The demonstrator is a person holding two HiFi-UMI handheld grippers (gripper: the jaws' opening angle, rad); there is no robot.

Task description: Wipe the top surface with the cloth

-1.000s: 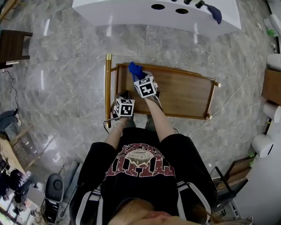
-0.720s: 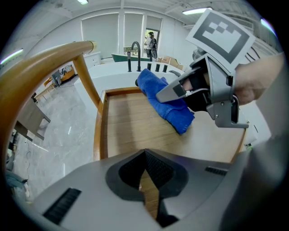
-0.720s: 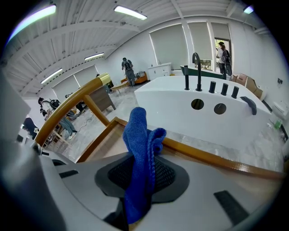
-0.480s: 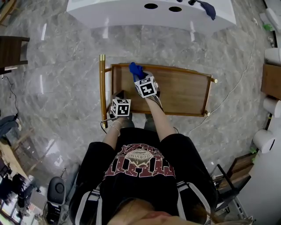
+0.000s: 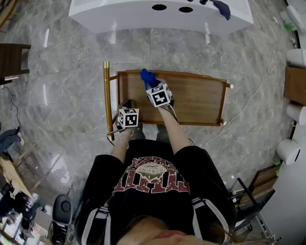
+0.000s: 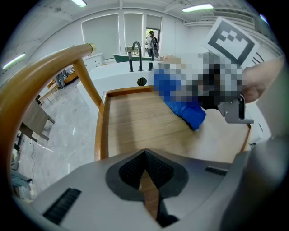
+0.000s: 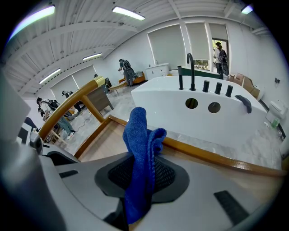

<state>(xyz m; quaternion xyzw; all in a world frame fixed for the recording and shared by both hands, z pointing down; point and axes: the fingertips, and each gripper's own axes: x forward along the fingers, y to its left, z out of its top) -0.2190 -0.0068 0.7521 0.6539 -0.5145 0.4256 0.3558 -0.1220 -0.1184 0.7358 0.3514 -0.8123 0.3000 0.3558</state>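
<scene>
Wood of the cart top (image 5: 191, 98) carries the blue cloth (image 5: 148, 77) at its far corner on the handle end, close to the raised rim. The right gripper (image 5: 152, 86) is clenched on the cloth, which stands up between its jaws and flops over. The left gripper (image 5: 128, 105) hovers at the cart's near edge beside the brass handle (image 5: 106, 100), jaws pressed together, seemingly on nothing. Beyond the cart stands a white counter (image 5: 158, 14) with black taps. Only the gripper views show people in the room behind it.
</scene>
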